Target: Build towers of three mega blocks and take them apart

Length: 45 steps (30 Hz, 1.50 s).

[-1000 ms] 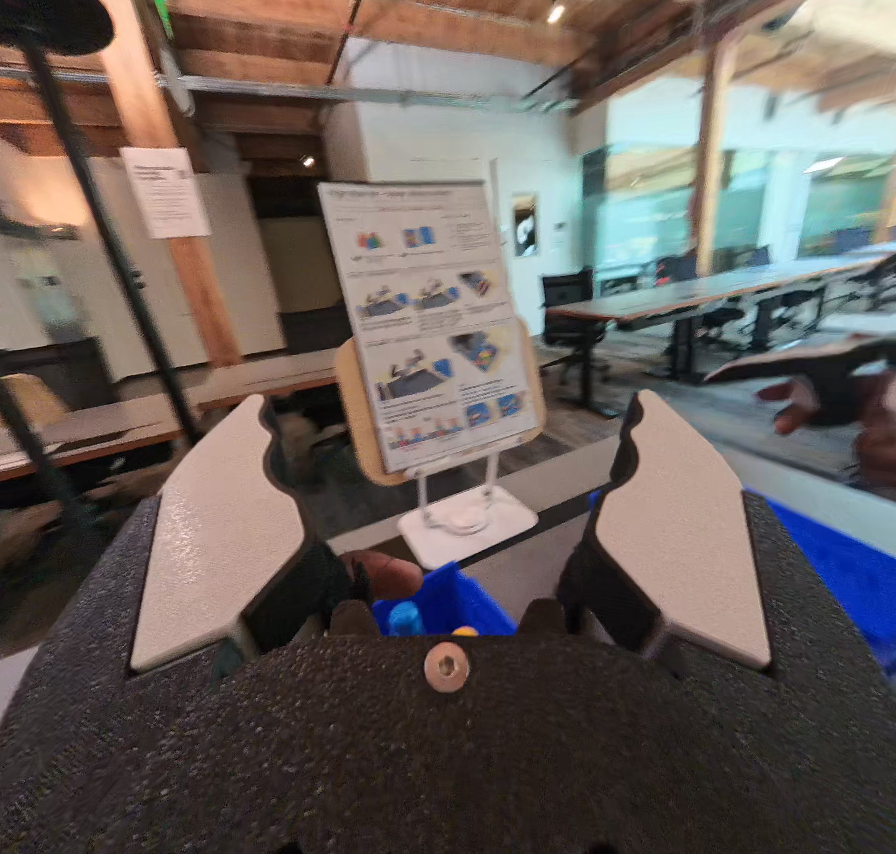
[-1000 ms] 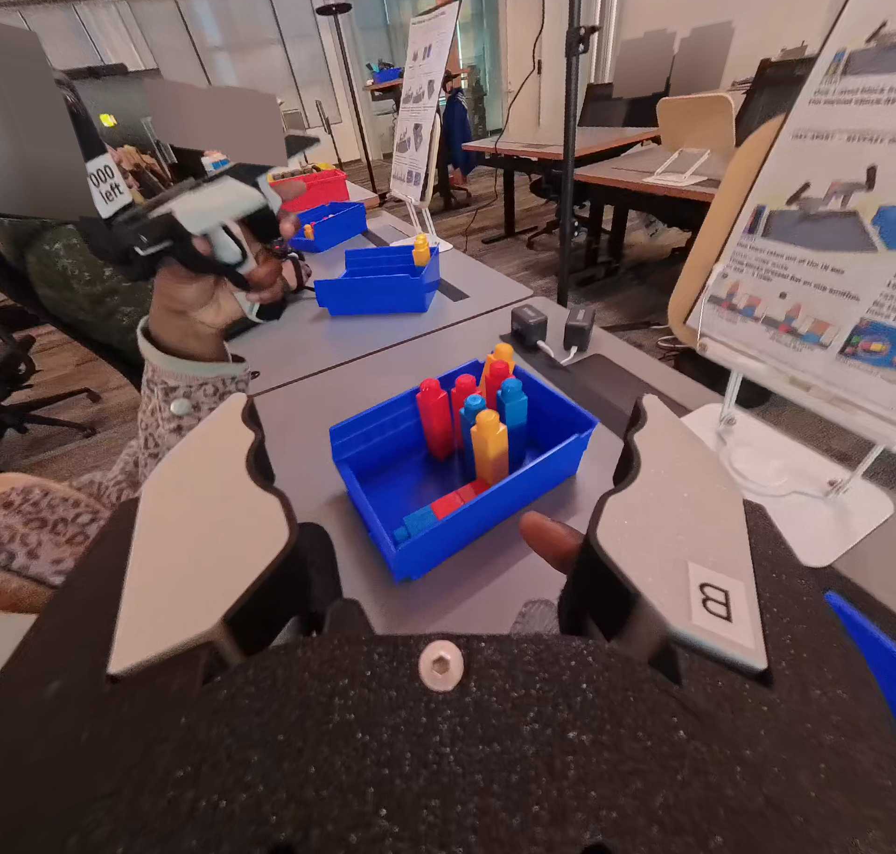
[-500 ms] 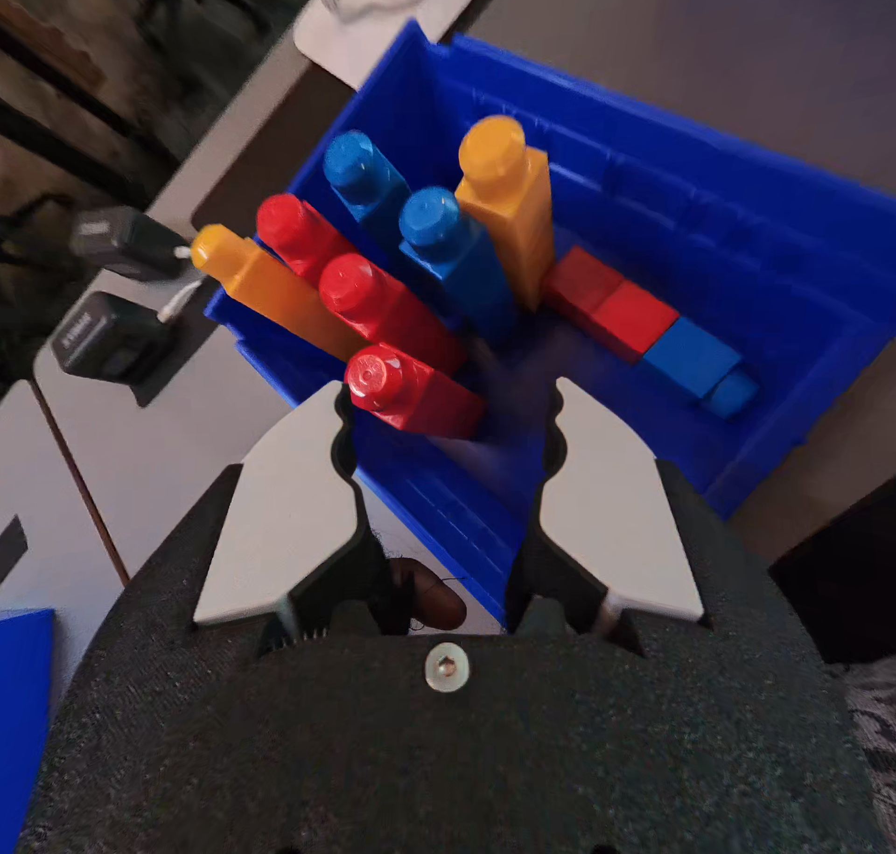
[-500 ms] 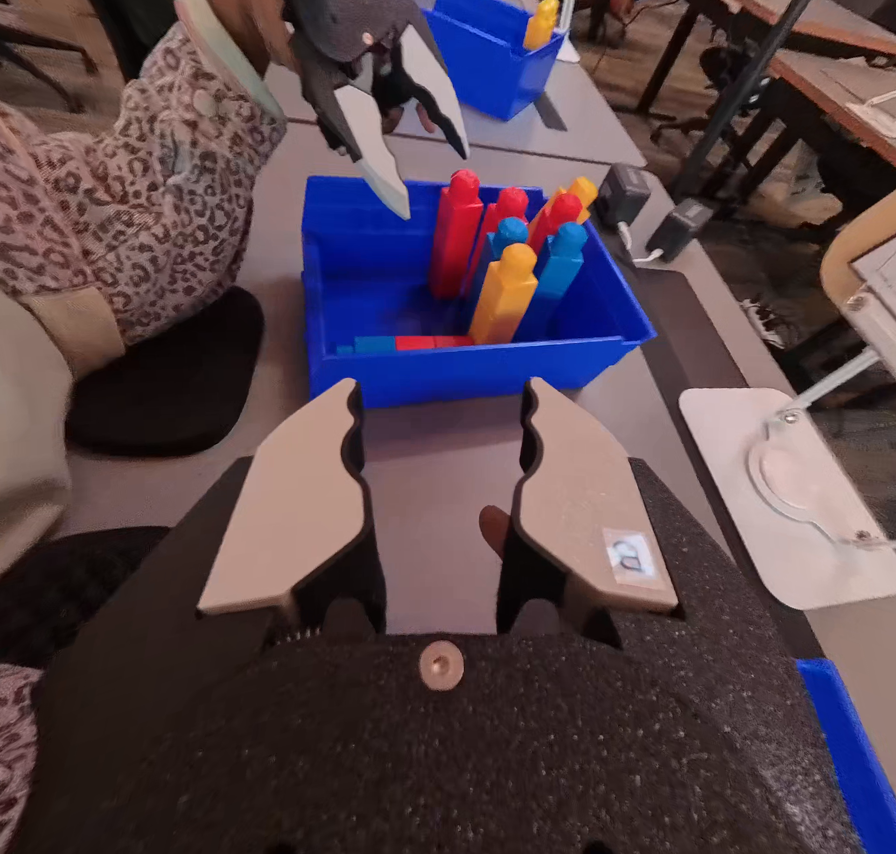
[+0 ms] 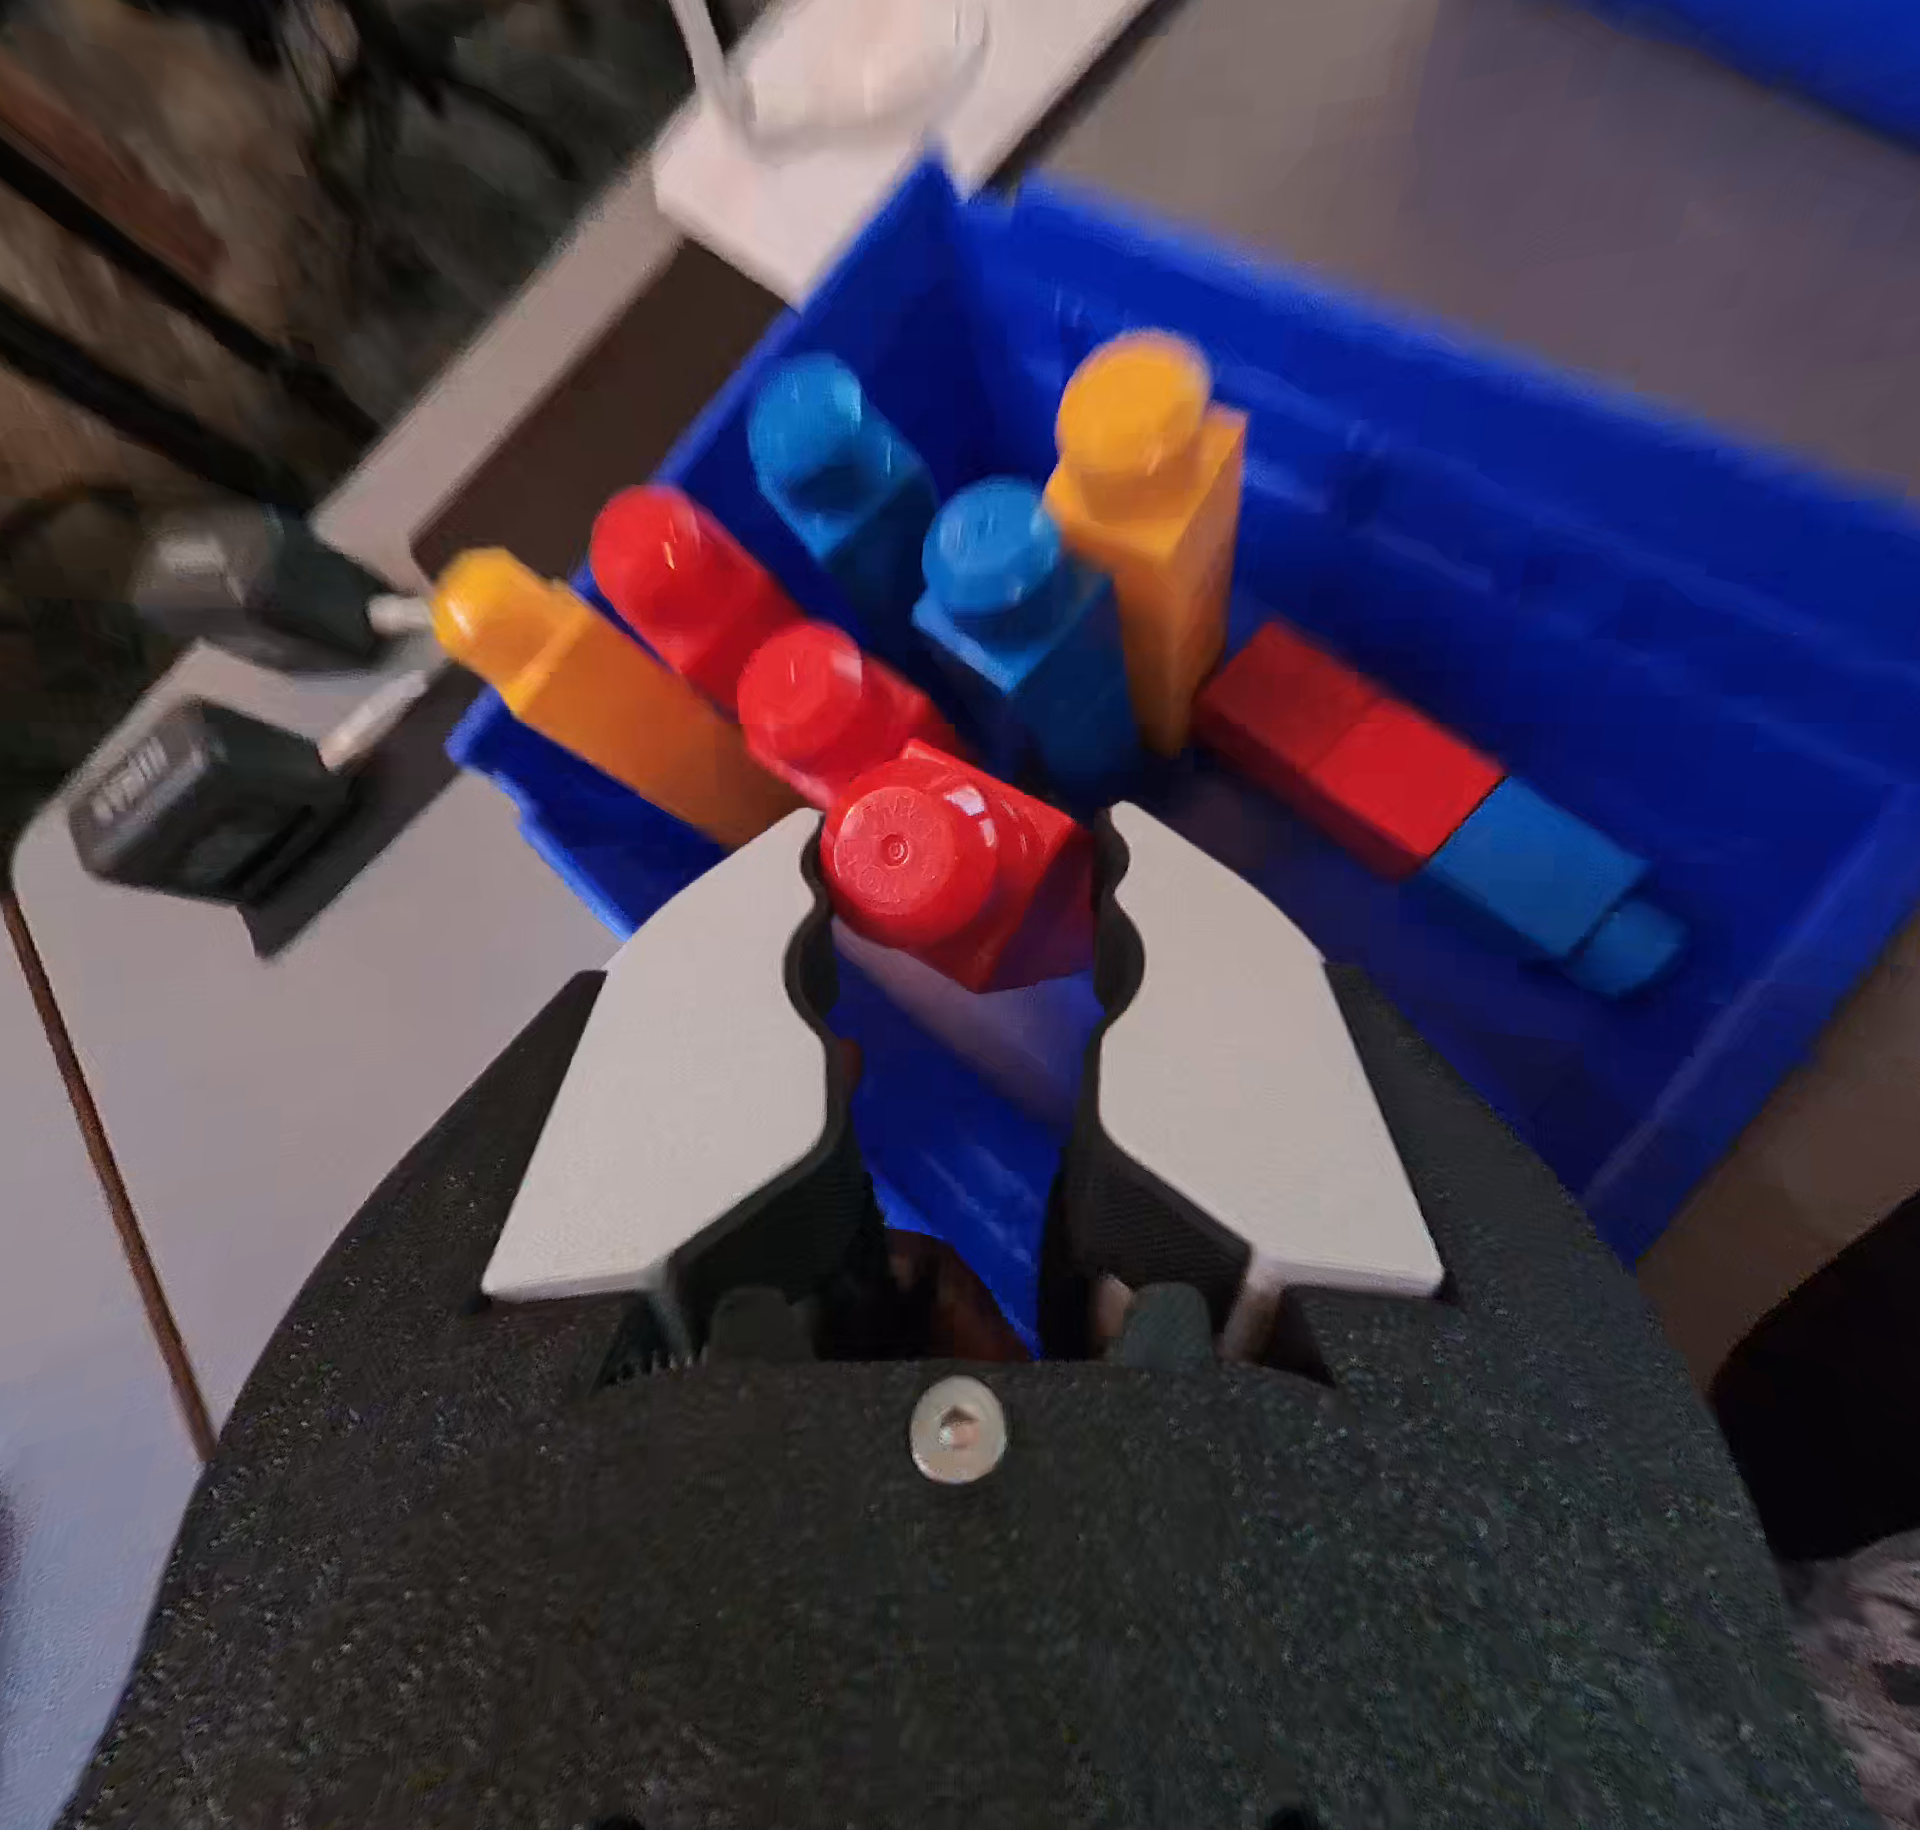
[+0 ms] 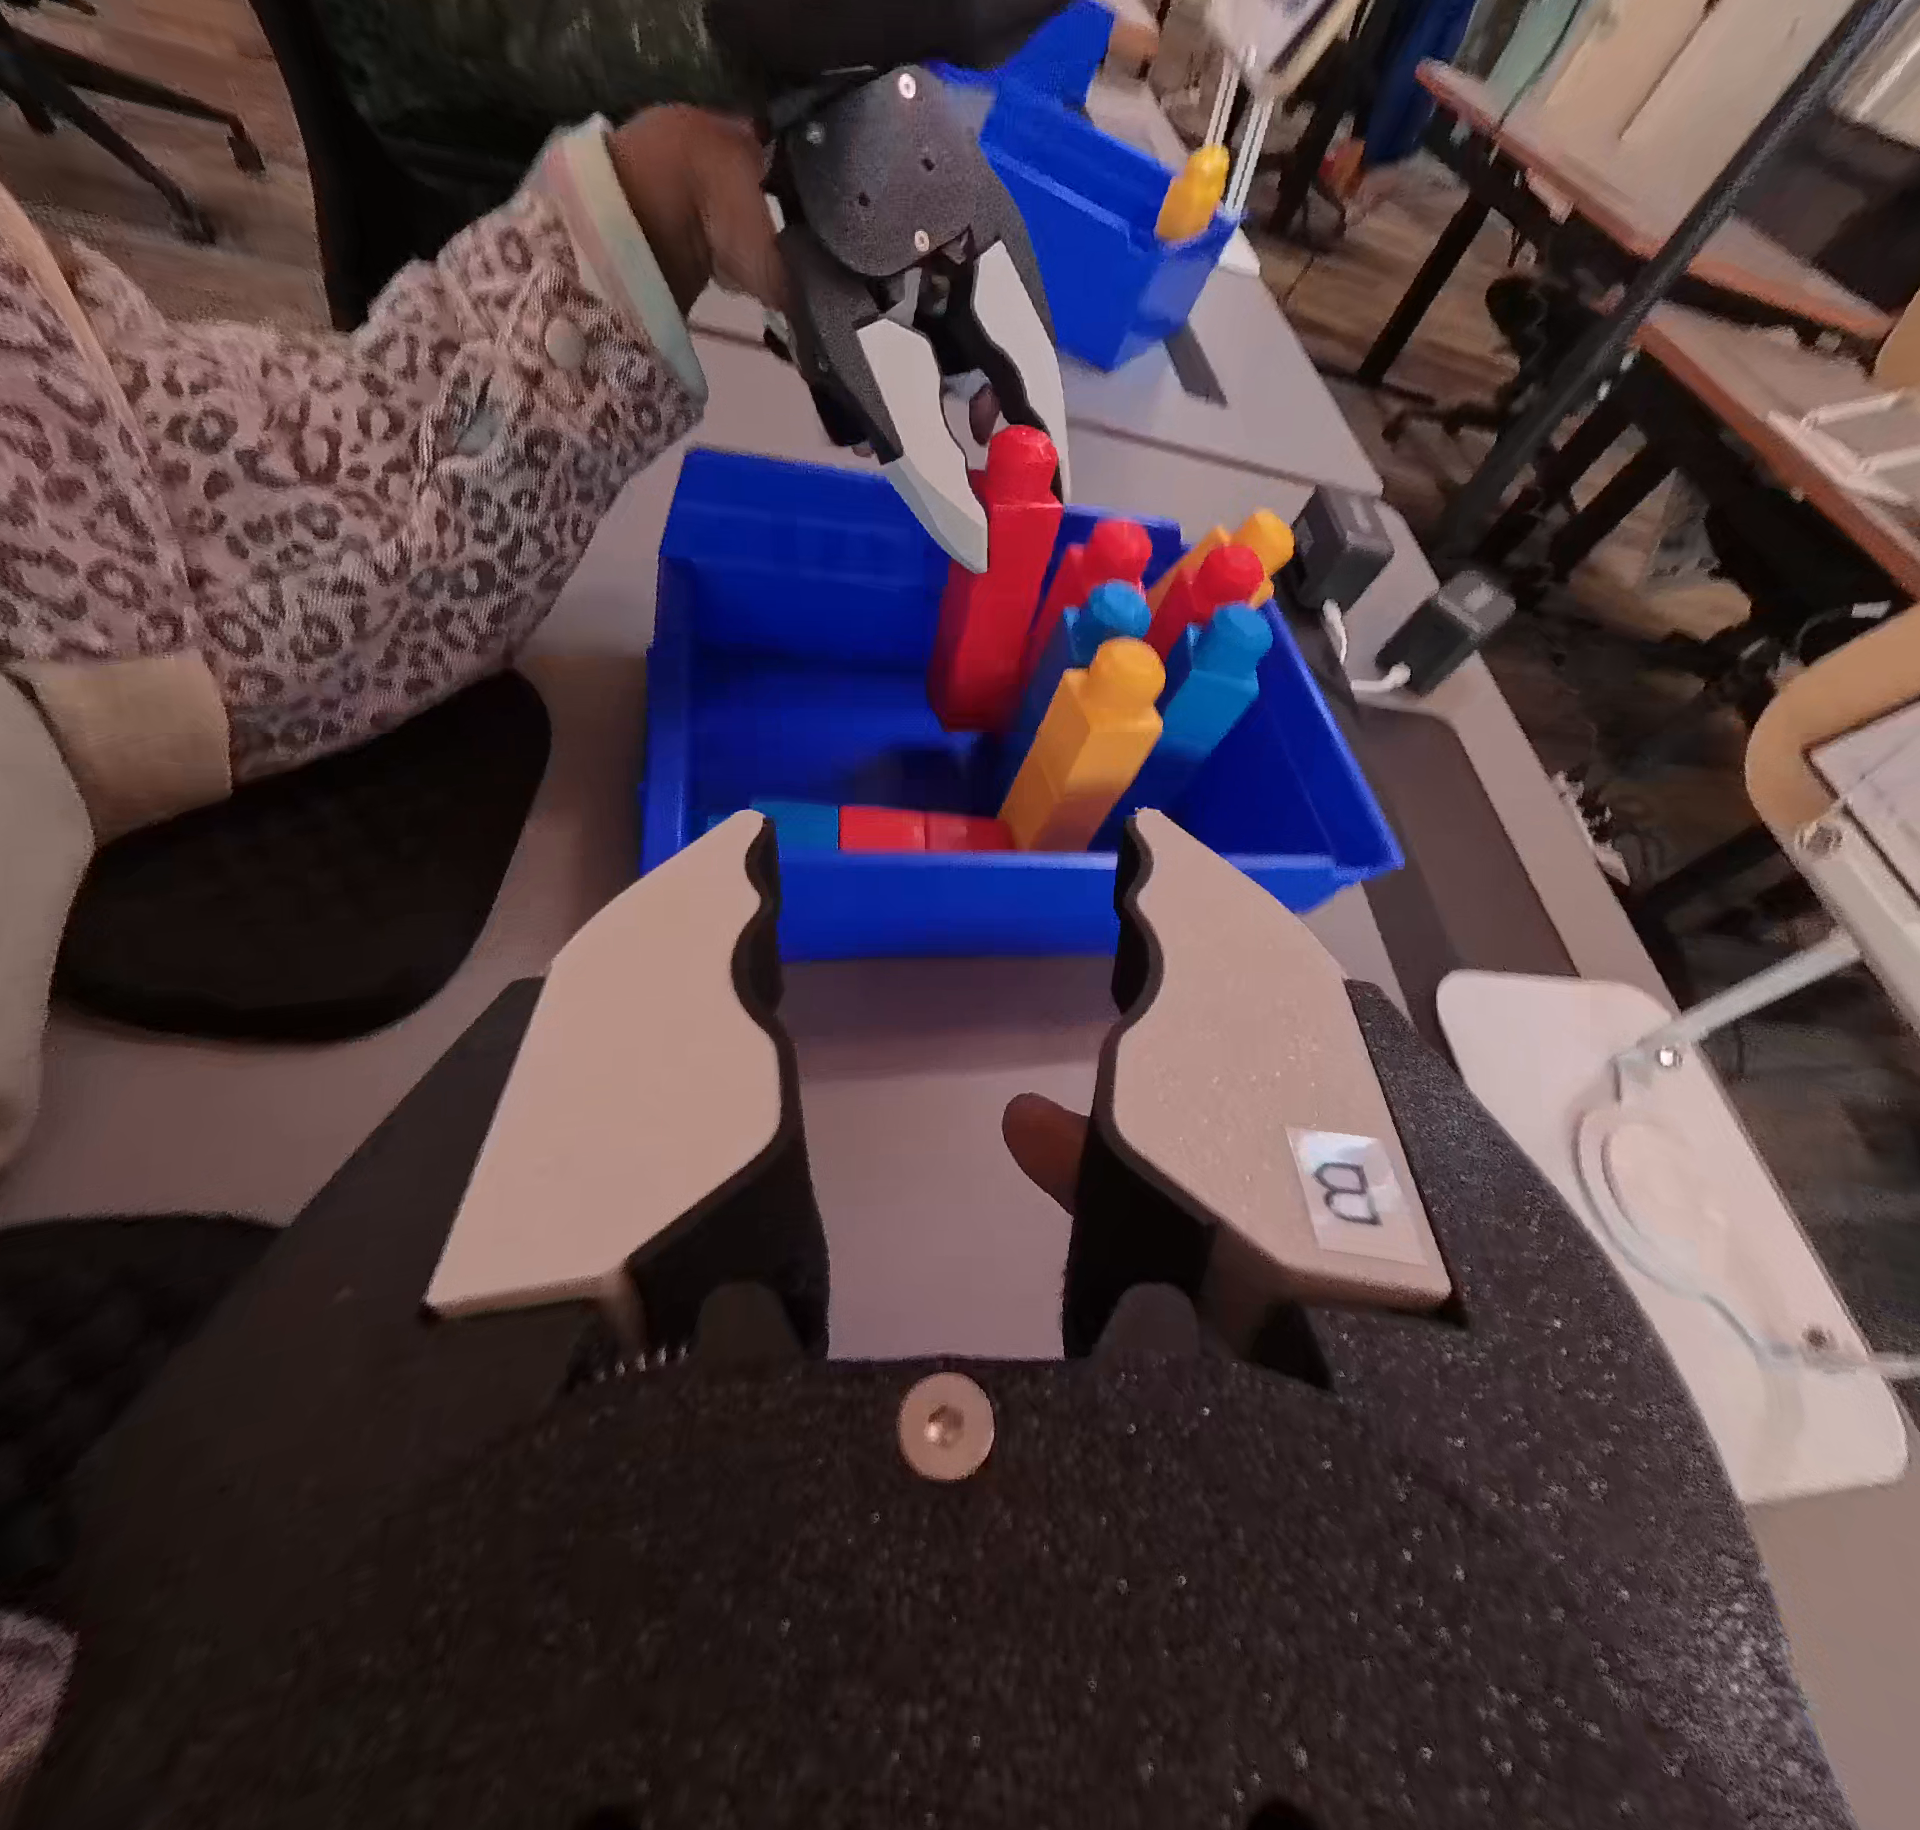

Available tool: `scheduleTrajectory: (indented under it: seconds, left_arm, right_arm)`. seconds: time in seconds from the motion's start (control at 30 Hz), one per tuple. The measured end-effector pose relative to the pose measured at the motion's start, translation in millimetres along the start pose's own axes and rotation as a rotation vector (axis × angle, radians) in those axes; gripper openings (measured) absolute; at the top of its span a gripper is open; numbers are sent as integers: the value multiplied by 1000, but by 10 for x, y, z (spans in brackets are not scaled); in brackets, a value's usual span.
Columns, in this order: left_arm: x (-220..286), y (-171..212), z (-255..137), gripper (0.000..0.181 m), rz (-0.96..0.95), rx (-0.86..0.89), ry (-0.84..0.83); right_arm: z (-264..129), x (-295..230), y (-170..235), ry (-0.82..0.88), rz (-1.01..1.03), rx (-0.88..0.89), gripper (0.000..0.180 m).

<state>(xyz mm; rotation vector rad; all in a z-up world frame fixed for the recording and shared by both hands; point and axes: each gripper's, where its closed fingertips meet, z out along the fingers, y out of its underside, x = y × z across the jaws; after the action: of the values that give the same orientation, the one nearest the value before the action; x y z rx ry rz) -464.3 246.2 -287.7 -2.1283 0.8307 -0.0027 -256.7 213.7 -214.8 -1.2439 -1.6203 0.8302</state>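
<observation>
The left gripper (image 5: 961, 845) pinches a red tower (image 5: 951, 881) in the blue bin (image 6: 1039, 913), while the right gripper (image 6: 945, 850), wearing a small sticker (image 6: 1351, 1193), waits open.

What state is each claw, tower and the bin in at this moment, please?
Left claw: fingertips either side of the nearest red tower's top, grip unconfirmed.
Right claw: open, empty, short of the bin.
Nearest red tower: standing, tilted.
Mixed red-blue tower: lying flat.
Blue bin: on the table, holding all the towers.
</observation>
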Motion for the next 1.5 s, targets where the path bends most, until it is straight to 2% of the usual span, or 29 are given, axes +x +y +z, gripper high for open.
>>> scheduleTrajectory:
  seconds: [0.03,0.13,0.2,0.27,0.37,0.4,0.43,0.5,0.57,0.63,0.67,0.77,0.83,0.97,1.03,1.17,1.23,1.3,1.43,1.5]
  left_arm:
    - [32,-191,-128,46,4,110,7]
    - [192,-791,-634,45,39,484,51]
    - [336,-1074,-935,45,68,668,96]
    - [489,-1259,-1107,44,103,766,142]
    - [817,-1438,-1221,44,192,849,275]
    - [886,-1503,-1247,44,203,875,302]
    - [930,-1573,-1274,44,201,905,320]
    - [971,-1718,-1360,44,176,990,346]
    - [932,-1879,-1456,46,109,1098,345]
    - [871,-2035,-1569,60,15,1239,365]
    - [895,-2092,-1603,67,-37,1286,441]
    - [1071,-2236,-1534,87,-180,1288,749]
    - [1118,-2349,-1349,84,-263,1242,798]
    - [1292,-2445,-1182,61,-213,1203,763]
    - [1253,-2477,-1165,38,-215,1225,678]
    - [1182,-2516,-1229,37,-297,1252,693]
    - [1017,-2551,-1315,37,-434,1337,676]
    - [896,-2548,-1387,37,-543,1405,685]
    - [829,-2545,-1443,37,-639,1461,711]
    - [846,-2557,-1430,37,-650,1460,715]
  right_arm:
    - [58,-5,-76,-3,3,30,61]
    - [279,7,-269,3,29,101,64]
    - [428,-33,-354,-5,10,140,69]
    - [545,-30,-411,36,-38,150,76]
    - [609,18,-502,139,-139,170,79]
    - [607,19,-527,155,-154,179,68]
    - [602,-2,-531,151,-167,179,43]
    - [535,20,-597,179,-179,216,41]
    - [377,0,-774,141,-105,349,40]
    - [192,-13,-919,70,-3,482,41]
    - [106,0,-971,52,38,535,40]
    - [-107,22,-1116,-1,145,670,41]
    - [-177,41,-1152,-26,202,705,40]
    - [-169,94,-1102,-35,276,670,40]
    - [-129,88,-1073,-52,298,639,40]
    - [-167,120,-1167,-38,336,708,40]
    - [-246,242,-1207,48,350,795,53]
    - [-334,315,-1252,98,361,893,56]
    - [-457,309,-1370,39,460,1082,53]
    - [-397,271,-1385,-11,489,1061,52]
